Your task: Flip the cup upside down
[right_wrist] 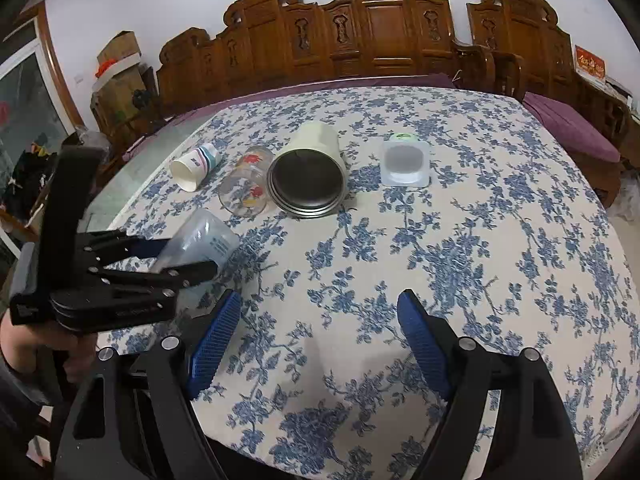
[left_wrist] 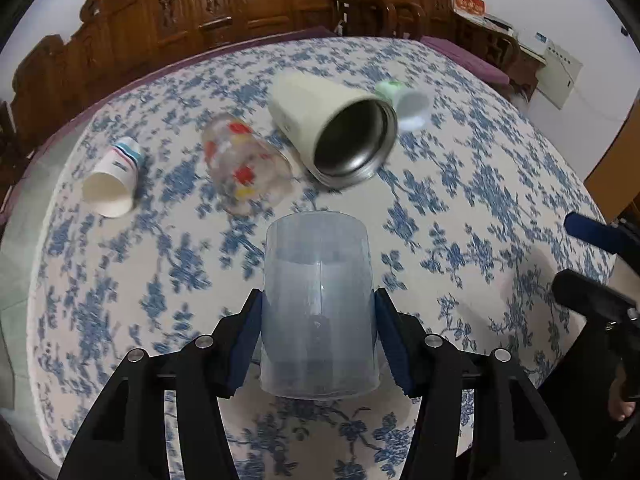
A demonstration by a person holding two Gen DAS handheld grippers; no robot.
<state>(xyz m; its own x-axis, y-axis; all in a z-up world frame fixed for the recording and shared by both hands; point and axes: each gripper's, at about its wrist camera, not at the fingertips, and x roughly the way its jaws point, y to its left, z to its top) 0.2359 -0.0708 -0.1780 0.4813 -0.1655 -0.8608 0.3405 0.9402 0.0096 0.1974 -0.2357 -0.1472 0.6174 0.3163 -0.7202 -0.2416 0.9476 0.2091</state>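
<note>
Mid-flip — left gripper (left_wrist: 318, 320) clamped on translucent cup (left_wrist: 318, 304), tilted above tablecloth (right_wrist: 440, 240). Right gripper (right_wrist: 316, 340) wide, idle. Next, likely: finish rotation, set rim down.

Translucent bluish cup (left_wrist: 318, 304), tilted, off the table

Left wrist view: low and close over the floral tablecloth (left_wrist: 460, 208), facing the carved wooden bench (left_wrist: 240, 4) beyond the far edge. Right wrist view: farther back and higher, facing likewise. Shared by both: the cream steel-lined tumbler (left_wrist: 332, 128) (right_wrist: 310, 172), paper cup (left_wrist: 114, 178) (right_wrist: 195, 167), tablecloth (right_wrist: 460, 240), bench (right_wrist: 380, 28).
</note>
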